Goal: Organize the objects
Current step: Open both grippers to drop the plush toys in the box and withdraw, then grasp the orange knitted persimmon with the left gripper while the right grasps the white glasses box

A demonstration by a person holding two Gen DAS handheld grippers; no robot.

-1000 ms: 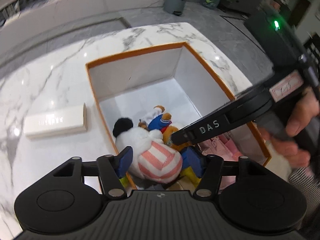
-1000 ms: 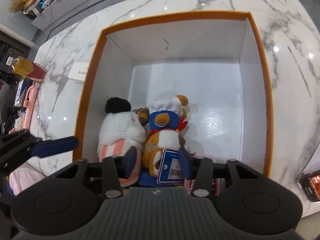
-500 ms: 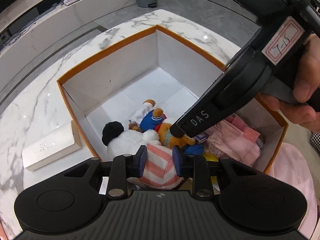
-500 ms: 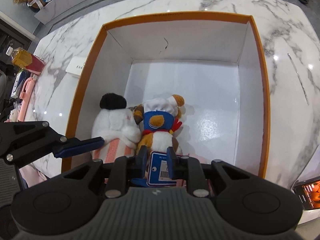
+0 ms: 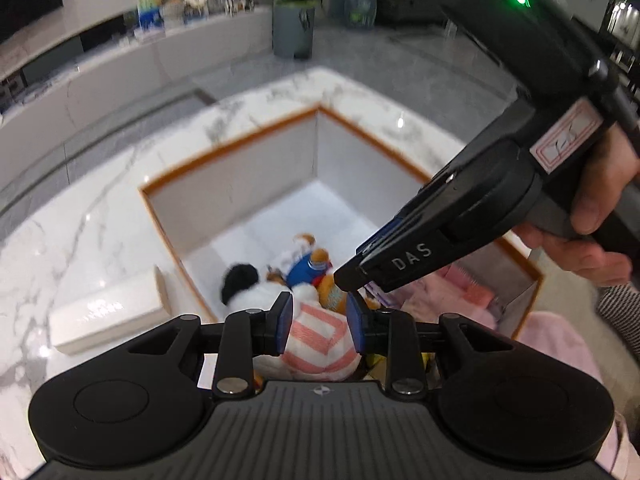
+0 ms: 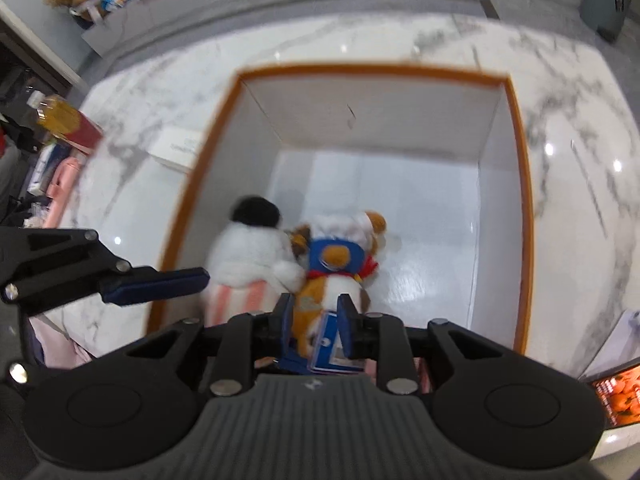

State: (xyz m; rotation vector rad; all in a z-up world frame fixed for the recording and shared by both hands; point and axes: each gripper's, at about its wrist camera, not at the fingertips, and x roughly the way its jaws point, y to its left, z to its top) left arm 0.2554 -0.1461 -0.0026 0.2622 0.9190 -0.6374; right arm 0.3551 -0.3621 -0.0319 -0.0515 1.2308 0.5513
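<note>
Sitting between the left tool's (image 5: 319,322) opening jaws, the striped plush (image 5: 316,340).

The marble table (image 5: 100,216) carries a flat white box (image 5: 108,312) lying near its left side — in the right wrist view the same white box (image 6: 178,148) shows printed lettering too blurred to read. Beyond the table, a grey bin (image 5: 294,26) stands on the grey floor beside a large water bottle (image 5: 360,4). A long white counter (image 5: 120,76) bears small, blurred items. At the right view's left edge sits a bottle of yellow drink (image 6: 56,114) — and at lower right, an orange-printed package (image 6: 618,398).
</note>
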